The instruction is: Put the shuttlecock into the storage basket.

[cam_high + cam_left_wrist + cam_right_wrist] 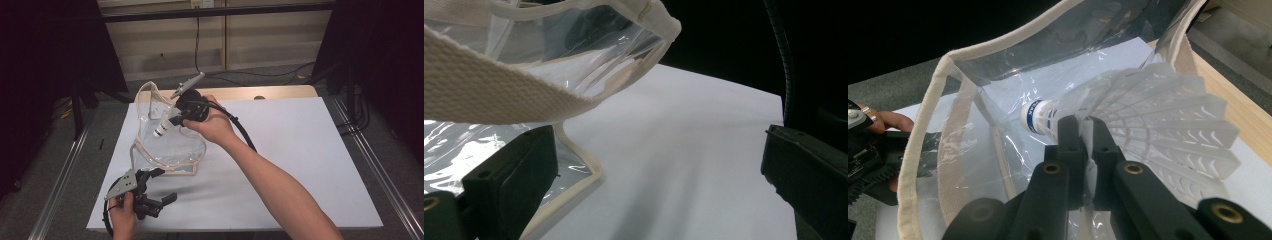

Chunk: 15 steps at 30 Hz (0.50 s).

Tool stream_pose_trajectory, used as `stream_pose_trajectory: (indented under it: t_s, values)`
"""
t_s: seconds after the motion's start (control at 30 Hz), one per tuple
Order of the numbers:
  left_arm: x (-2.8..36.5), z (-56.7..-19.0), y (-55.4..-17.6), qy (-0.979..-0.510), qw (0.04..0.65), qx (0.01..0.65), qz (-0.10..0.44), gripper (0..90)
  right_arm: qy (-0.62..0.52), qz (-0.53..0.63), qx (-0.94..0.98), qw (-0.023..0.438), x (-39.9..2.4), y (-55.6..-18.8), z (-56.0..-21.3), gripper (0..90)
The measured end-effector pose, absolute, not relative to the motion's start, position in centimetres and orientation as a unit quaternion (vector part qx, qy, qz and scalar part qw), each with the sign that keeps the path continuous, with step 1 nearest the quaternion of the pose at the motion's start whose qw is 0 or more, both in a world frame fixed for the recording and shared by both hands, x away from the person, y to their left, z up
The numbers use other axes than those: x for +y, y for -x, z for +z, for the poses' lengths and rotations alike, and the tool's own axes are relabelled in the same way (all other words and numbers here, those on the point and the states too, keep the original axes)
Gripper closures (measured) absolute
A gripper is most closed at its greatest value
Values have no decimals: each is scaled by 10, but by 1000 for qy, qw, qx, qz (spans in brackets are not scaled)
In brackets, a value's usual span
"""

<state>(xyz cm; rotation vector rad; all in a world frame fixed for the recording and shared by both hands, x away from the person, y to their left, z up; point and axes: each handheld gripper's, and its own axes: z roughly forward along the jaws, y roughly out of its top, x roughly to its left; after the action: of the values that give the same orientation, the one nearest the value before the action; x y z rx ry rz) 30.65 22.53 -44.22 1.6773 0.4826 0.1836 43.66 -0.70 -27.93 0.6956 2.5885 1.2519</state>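
— Where is the shuttlecock (1128, 120) now, and which way does it point?

— I hold it in my right tool (1082, 131), above the open mouth of the clear bag (167, 145). The two jaws are pressed together on the edge of its white feather skirt. In the high view its long axis is tilted: the cork end with the blue band points down and to the left, into the bag, and the skirt points up and to the right, toward my right hand (215, 125).

— And the bag, how does it stand?

— It stands on the white bench (280, 165), at the left part, with its cream fabric rim (933, 145) held open and wide. The cork is inside this rim, I think, but whether it touches the plastic I cannot tell.

— Your left tool?

— My left tool (157, 192) is near the front corner of the bag, low at the bench. Its jaws are spread wide and pinch nothing; one jaw is just beside the bag's bottom seam.
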Motion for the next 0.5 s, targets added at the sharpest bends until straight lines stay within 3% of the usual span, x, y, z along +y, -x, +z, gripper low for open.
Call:
stream_pose_trajectory:
  t_s: [0.5]
  values:
    - [225,-442,-307,-735,639,210,80,19,-240,417,871,95,-2,-442,-284,874]
